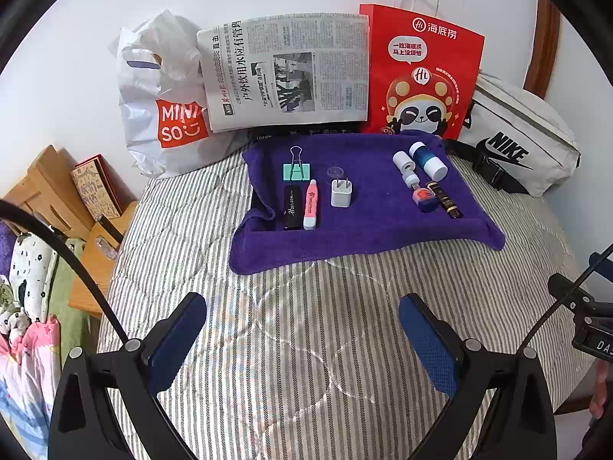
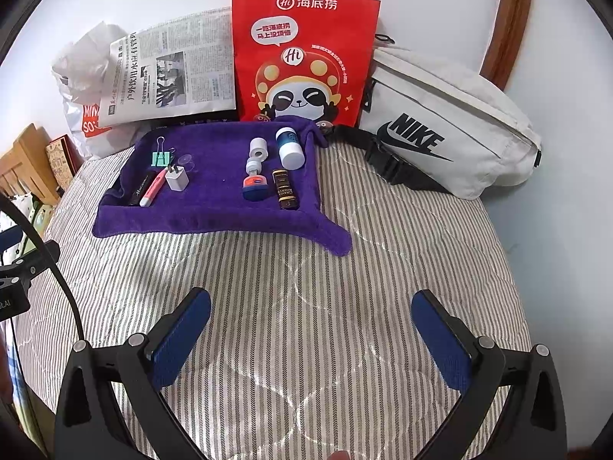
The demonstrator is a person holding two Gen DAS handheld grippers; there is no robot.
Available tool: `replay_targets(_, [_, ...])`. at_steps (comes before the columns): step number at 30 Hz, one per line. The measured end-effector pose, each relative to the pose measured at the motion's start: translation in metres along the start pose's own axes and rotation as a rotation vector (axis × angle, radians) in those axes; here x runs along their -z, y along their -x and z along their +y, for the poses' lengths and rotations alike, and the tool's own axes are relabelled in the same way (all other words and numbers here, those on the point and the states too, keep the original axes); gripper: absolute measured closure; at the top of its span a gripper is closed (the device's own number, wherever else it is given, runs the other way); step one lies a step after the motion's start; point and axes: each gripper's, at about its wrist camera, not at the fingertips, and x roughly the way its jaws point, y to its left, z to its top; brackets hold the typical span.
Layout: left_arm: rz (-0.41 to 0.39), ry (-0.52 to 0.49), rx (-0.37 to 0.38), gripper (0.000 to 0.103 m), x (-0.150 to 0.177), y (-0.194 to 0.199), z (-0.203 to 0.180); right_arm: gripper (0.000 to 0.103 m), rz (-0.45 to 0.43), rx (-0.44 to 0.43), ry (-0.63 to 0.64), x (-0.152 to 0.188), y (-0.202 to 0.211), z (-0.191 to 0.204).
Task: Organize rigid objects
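Note:
A purple towel (image 1: 367,234) (image 2: 214,222) lies on the striped bed with small objects on it. On its left are a green binder clip (image 1: 297,170) (image 2: 161,158), a black tube (image 1: 292,207), a pink marker (image 1: 311,204) (image 2: 153,190) and a white charger plug (image 1: 341,192) (image 2: 177,180). On its right are a blue-and-white bottle (image 1: 428,161) (image 2: 290,148), small white bottles (image 1: 407,168) (image 2: 256,157), an orange-and-blue item (image 1: 423,197) (image 2: 256,188) and a dark gold-lettered tube (image 1: 446,199) (image 2: 284,188). My left gripper (image 1: 302,341) and right gripper (image 2: 311,339) are open and empty, above the bed in front of the towel.
Against the wall stand a white Miniso bag (image 1: 161,96), a newspaper (image 1: 287,73), a red paper bag (image 1: 417,73) (image 2: 302,57) and a white Nike waist bag (image 1: 525,134) (image 2: 448,122). A wooden bedside stand (image 1: 57,195) and clothes are to the left.

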Motion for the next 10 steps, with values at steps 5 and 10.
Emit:
replay_targets(5, [0.001,0.001,0.001,0.001,-0.001,0.0,0.0001,0.0,0.001,0.0,-0.002,0.0001,-0.0003,0.0005])
replay_targets(10, [-0.007,-0.003,0.004,0.001,-0.001,0.0,0.0004,0.0,0.004,-0.003,-0.004,0.0,-0.0006,0.0014])
